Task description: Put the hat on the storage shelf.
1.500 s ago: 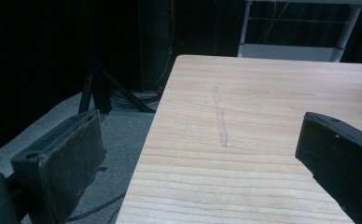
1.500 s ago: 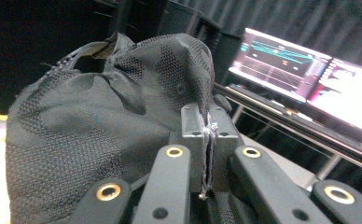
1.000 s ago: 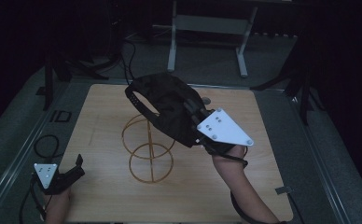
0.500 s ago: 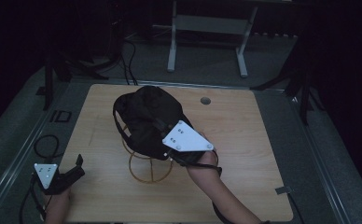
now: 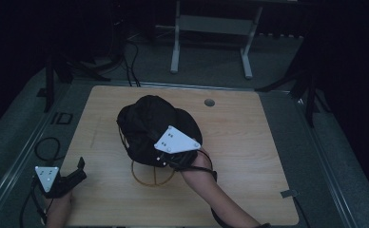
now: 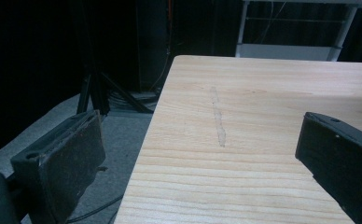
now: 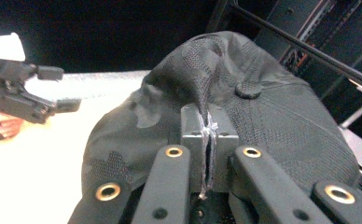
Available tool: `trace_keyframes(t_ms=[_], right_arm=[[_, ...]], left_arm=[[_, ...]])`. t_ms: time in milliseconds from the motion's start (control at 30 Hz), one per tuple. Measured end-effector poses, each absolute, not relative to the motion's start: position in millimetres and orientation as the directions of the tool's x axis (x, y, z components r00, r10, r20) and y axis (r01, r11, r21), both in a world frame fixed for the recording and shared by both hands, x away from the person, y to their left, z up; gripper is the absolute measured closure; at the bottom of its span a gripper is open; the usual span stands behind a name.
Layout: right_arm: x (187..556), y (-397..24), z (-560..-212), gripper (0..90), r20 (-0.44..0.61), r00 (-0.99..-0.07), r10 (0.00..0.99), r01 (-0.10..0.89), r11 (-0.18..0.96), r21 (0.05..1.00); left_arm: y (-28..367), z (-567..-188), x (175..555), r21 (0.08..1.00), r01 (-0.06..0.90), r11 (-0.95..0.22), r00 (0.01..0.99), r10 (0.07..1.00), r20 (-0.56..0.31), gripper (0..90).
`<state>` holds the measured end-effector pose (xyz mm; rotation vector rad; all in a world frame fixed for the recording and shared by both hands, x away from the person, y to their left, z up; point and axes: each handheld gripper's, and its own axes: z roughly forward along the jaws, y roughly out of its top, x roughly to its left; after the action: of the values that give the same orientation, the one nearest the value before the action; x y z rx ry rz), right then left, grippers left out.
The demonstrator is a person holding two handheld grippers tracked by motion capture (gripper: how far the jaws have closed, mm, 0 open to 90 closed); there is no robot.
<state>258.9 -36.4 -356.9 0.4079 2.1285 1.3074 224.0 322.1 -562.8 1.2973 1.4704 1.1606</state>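
A black cap (image 5: pixel 149 126) sits over the top of a gold wire stand (image 5: pixel 152 176) near the middle of the wooden table (image 5: pixel 249 142). My right gripper (image 5: pixel 166 159) is shut on the cap's fabric; in the right gripper view its jaws pinch a fold of the cap (image 7: pixel 263 112) tightly, at the gripper (image 7: pixel 209 140). My left gripper (image 5: pixel 75 173) rests at the table's front left corner, open, with nothing between its wide-apart pads (image 6: pixel 72 158). In the left gripper view, bare table (image 6: pixel 244 116) lies ahead of the gripper (image 6: pixel 202 172).
A small round hole (image 5: pixel 209 102) marks the table's far side. A cable loop (image 5: pixel 47 147) lies on the grey floor at the left. A white metal frame (image 5: pixel 211 28) stands beyond the table. A piece of tape (image 5: pixel 288 193) sticks at the table's right front edge.
My right gripper has carried the cap leftward and down over the wire stand, which now shows just its base ring. The left gripper has stayed put.
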Motion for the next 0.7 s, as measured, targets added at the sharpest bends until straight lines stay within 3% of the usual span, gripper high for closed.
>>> trace_keyframes(t_ms=[367, 533, 700], right_arm=[[266, -34, -361, 84.5, -0.299, -0.781, 0.549, -0.016, 0.461, 0.887], [269, -32, -363, 65.8, -0.294, -0.782, 0.550, -0.002, 0.469, 0.883], [270, -30, -369, 61.7, -0.300, -0.775, 0.556, -0.002, 0.473, 0.881]], left_arm=[[322, -563, 224, 0.975, 0.219, 0.034, -0.116, 0.993, -0.009, 1.8], [322, -563, 224, 0.975, 0.220, 0.035, -0.114, 0.993, -0.010, 1.8], [322, -563, 224, 0.975, 0.220, 0.033, -0.112, 0.994, -0.009, 1.8]])
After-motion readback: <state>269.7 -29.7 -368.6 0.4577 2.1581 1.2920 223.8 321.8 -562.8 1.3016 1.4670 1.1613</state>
